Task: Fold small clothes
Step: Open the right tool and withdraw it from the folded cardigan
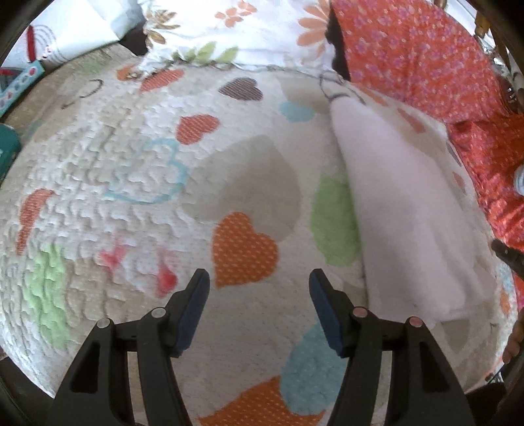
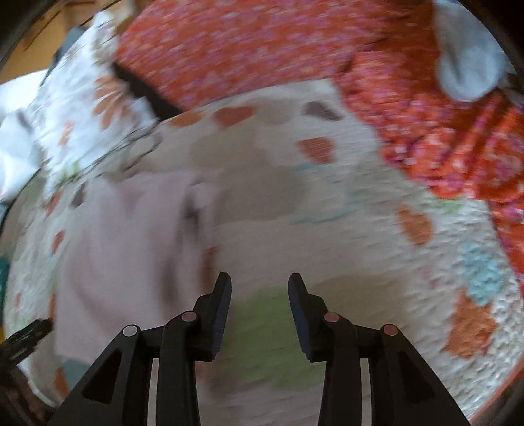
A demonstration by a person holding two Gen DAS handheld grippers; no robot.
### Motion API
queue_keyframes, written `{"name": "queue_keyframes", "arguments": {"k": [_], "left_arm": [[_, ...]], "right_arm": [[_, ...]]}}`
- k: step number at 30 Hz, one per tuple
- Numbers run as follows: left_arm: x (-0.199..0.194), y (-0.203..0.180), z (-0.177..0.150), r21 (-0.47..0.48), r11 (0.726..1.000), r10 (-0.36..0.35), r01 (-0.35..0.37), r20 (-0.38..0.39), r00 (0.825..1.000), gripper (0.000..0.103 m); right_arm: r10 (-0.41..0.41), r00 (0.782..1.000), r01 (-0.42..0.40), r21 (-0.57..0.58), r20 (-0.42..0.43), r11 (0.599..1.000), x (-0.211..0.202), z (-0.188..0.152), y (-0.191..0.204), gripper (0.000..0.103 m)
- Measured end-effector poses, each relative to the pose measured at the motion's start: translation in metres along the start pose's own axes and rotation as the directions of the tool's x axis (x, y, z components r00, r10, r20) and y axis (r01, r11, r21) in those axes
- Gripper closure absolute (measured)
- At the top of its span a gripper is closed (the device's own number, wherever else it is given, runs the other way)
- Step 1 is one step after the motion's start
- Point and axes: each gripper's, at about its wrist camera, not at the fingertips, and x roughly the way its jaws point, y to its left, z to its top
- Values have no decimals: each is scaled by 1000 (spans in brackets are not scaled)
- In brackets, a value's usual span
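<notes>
Both grippers hung over the quilted heart-print bedspread w/ nothing in them: left gripper jaws released wide, right gripper jaws apart too. The folded pale pink cloth lay flat on the bedspread, right of the left gripper, near the orange floral fabric.

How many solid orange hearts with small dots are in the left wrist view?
3 whole ones: one orange heart ahead of the left tool, one farther up, one near the floral pillow. Others are cut off or may be hidden.
</notes>
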Motion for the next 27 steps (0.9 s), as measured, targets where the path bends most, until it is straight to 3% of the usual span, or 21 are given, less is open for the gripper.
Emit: {"name": "queue_keyframes", "arguments": {"k": [3,7,11,18,20,22,24,25,27], "left_arm": [[-11,4,3,-2,1000,27,-27,58,998,39],[-29,4,6,0,998,69,-70,151,986,28],[-37,2,10,13,994,102,-107,199,975,25],[-33,0,19,21,992,121,-128,207,971,23],[-32,1,21,21,991,127,-134,211,969,23],[-31,0,21,20,990,133,-140,215,968,23],[-30,1,22,13,990,135,-141,213,968,23],[-30,2,23,11,990,133,-138,209,969,23],[-29,3,23,6,992,125,-129,201,972,23]], "right_arm": [[-59,998,59,30,21,998,3,1,-23,63],[-122,992,121,67,12,990,10,-1,-46,59],[-179,984,177,79,10,981,18,3,-64,54],[-183,982,187,101,-45,977,55,16,-92,50],[-169,983,175,85,-75,981,68,17,-93,37],[-158,985,162,61,-74,985,75,18,-89,10],[-166,982,170,33,-90,985,85,21,-83,0],[-191,977,193,14,-92,981,90,20,-81,0],[-208,978,208,-28,-2,978,93,17,-76,0]]}}
